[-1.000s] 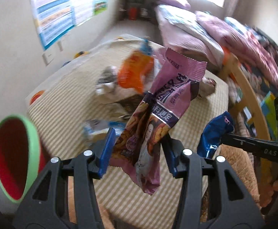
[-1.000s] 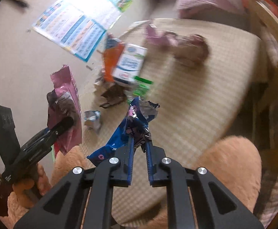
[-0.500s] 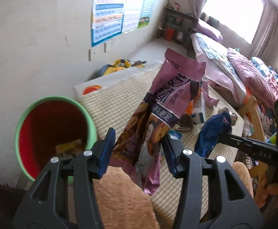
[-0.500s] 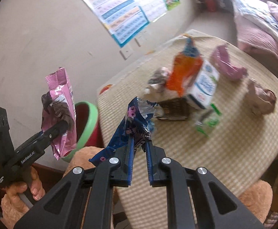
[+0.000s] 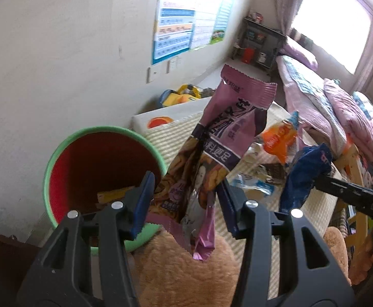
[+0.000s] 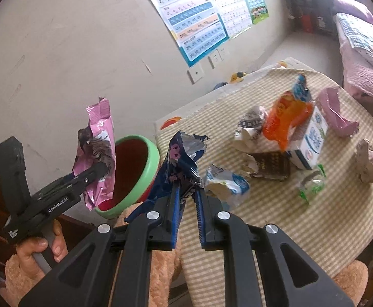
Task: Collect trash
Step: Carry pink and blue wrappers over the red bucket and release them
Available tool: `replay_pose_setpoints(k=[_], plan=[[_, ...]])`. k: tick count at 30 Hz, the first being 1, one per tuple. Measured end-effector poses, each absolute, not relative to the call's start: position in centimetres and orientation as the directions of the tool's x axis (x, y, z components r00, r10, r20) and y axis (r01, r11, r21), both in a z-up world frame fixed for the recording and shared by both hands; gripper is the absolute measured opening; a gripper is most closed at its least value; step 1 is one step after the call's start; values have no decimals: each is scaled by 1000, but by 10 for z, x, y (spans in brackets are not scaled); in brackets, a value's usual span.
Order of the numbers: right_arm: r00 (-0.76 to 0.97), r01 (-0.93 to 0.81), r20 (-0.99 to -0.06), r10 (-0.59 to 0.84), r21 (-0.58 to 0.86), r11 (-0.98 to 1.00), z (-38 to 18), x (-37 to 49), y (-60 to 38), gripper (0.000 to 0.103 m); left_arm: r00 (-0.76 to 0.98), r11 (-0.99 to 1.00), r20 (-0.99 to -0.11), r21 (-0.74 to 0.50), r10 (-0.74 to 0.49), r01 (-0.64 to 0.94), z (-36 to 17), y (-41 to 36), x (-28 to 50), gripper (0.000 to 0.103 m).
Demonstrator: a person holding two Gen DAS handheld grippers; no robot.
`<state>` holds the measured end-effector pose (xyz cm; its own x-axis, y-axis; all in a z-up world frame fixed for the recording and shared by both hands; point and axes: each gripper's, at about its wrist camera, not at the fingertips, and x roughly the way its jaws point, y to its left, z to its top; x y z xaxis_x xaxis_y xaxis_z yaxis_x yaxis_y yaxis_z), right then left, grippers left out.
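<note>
Left gripper clamped the purple snack wrapper, held in the air just beside the green-rimmed bin. Right gripper pinched the blue wrapper above the worktop edge; orange packet and milk carton lay on it.
</note>
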<state>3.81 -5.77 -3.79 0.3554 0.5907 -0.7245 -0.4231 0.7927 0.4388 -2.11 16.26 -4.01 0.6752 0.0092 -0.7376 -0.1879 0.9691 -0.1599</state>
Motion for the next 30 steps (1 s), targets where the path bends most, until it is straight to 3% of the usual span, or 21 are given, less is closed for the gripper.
replay_pose_setpoints(k=[5, 15, 16, 17, 18, 19, 22, 27, 30], plan=[[378, -455, -709, 596, 418, 786, -34, 54, -13, 12, 676, 927, -736, -236, 24, -290, -42, 199, -29, 48], [317, -599, -693, 647, 382, 704, -24, 72, 104, 14, 647, 871, -758, -260, 84, -417, -57, 247, -47, 48], [314, -614, -703, 638, 363, 701, -23, 73, 107, 26, 644, 867, -760, -263, 84, -424, -59, 252, -49, 48], [312, -625, -724, 616, 332, 706, -26, 77, 108, 62, 641, 863, -763, -266, 84, -429, -60, 255, -49, 48], [326, -628, -745, 582, 289, 722, -31, 80, 105, 75, 641, 861, -763, -269, 83, -432, -62, 258, -50, 48], [353, -624, -761, 544, 241, 743, -38, 83, 101, 82, 642, 859, -763, -274, 81, -433, -63, 260, -50, 48], [321, -611, -869, 377, 113, 783, -75, 101, 94, 81, 642, 851, -764, -293, 66, -436, -70, 265, -49, 48], [187, -528, -943, 276, 141, 838, -135, 116, 75, 79, 636, 846, -770, -311, 43, -434, -78, 266, -48, 48], [160, -517, -949, 271, 153, 842, -156, 116, 74, 54, 628, 841, -777, -314, 39, -440, -81, 271, -45, 48]])
